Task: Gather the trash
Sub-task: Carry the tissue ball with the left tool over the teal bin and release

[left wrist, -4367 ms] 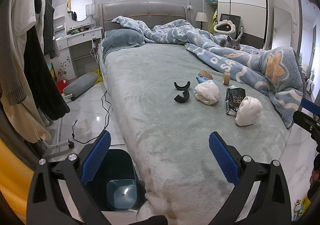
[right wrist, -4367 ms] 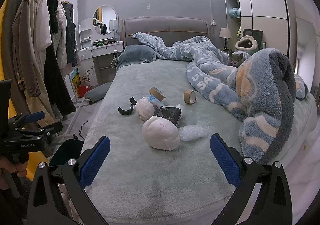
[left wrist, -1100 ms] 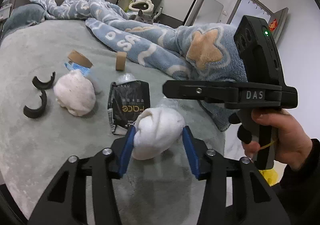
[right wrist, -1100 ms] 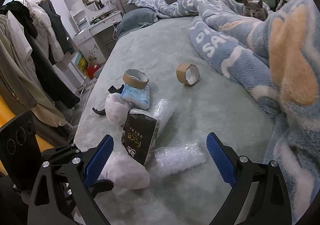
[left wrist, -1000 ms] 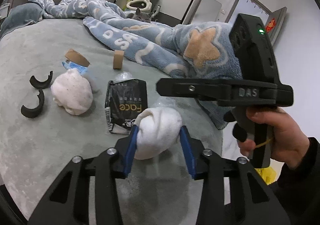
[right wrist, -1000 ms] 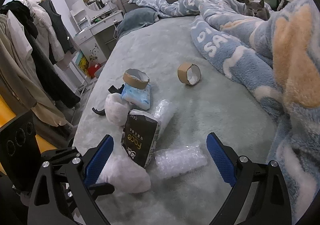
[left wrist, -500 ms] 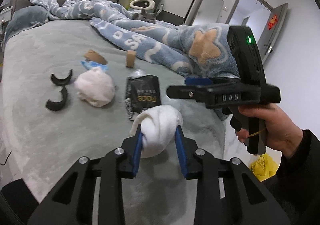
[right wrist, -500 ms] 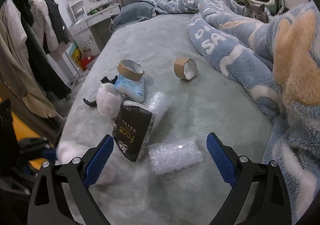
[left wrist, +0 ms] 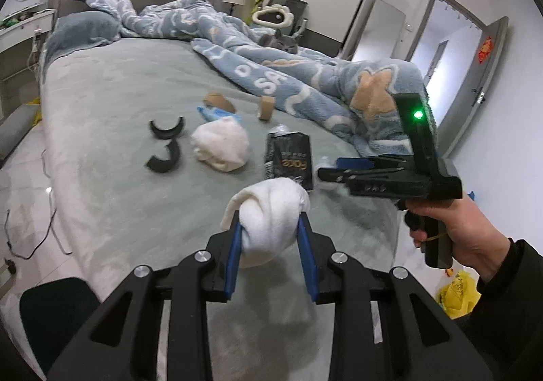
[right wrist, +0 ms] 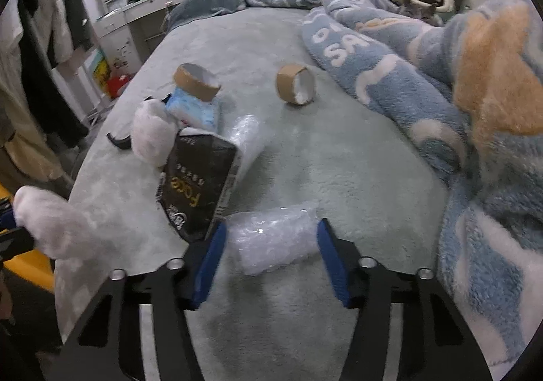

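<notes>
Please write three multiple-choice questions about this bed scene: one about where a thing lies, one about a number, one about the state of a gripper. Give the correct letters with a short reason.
1. Where does the bubble wrap piece lie?
A. between the fingers of the right gripper
B. on the pillow
C. on the floor

2. How many cardboard tape rolls are on the bed?
A. one
B. two
C. four

3. What is the left gripper doing?
A. standing open and empty
B. holding the black packet
C. clamped on a white wad

Answers: 1 A, the wrap sits between the blue pads as the jaws are closing. 2 B, one roll rests on the blue pack, another lies near the blanket. 3 C, both pads press into the wad, lifted off the bed.
</notes>
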Demonstrator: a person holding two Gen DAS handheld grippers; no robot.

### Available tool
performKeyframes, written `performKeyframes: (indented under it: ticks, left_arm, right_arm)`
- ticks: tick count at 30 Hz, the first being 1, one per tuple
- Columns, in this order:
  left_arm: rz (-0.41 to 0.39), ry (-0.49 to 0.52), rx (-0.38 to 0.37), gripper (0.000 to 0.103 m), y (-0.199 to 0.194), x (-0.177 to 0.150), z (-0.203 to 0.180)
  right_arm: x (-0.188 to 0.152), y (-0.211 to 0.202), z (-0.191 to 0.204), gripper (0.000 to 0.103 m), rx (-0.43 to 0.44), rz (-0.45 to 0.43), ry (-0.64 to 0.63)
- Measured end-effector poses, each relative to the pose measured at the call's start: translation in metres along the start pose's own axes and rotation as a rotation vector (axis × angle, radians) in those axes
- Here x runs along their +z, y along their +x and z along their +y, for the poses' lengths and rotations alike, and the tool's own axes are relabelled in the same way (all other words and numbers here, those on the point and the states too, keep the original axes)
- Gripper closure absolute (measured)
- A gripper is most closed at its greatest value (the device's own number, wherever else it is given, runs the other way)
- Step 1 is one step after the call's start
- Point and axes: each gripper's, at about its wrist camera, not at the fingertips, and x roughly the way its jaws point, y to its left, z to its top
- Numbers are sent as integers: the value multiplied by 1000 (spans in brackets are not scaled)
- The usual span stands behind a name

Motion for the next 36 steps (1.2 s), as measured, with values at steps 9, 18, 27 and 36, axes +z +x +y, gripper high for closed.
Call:
performKeyframes:
  ticks: [9,18,27,36]
  left_arm:
    - [-1,-49,105,69,-32,-18,22]
    - [-8,-82,176,69,-68,-37,44]
    - [29,-125,304,69,-94,-59,84]
    - [87,-170,421,69,-106,-77,131]
  right_arm:
    - [-8,-18,14,70,-65,-56,27]
    - [-18,-14,31,95,-182,-71,-9]
    - [-11,-52,56,96,-203,-185,11]
    - [5,-66,118,96,-111,-265,-55]
